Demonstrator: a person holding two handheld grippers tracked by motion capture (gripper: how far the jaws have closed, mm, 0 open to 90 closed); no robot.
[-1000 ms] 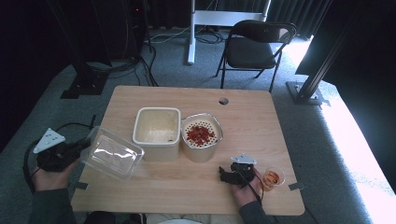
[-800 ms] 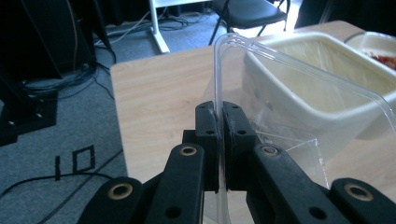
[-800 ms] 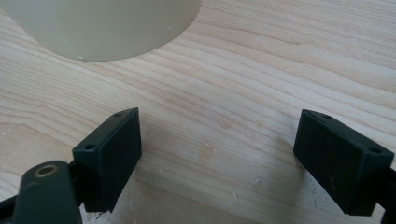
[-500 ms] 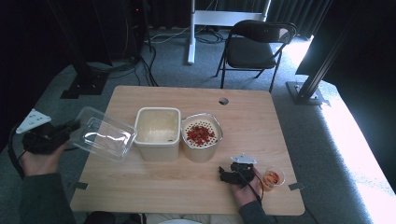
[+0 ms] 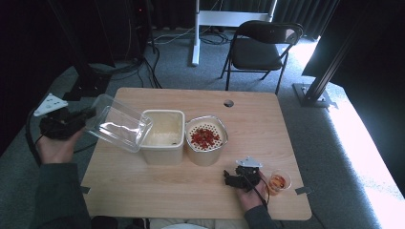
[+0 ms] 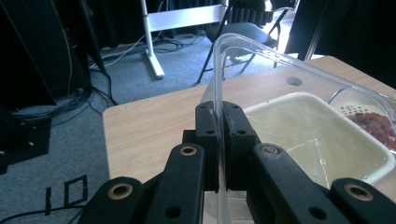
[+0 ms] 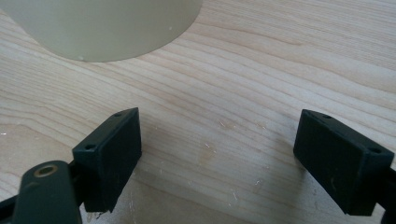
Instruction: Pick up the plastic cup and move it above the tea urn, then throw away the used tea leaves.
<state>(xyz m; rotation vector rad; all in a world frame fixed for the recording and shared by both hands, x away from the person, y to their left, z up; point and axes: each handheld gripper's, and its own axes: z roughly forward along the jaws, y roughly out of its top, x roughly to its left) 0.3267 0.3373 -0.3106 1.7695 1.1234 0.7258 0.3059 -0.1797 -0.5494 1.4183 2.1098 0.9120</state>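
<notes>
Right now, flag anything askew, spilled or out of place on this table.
The clear lid is off its cream tub, held tilted in the air by the left gripper, overhanging the tub's left rim. Nothing looks spilled. The colander of red bits and small cup stand upright.

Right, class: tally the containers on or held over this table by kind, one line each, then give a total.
Clear plastic tub, held by the left gripper: 1
Cream square tub: 1
Round strainer pot with red bits: 1
Small clear cup: 1
Total: 4
</notes>
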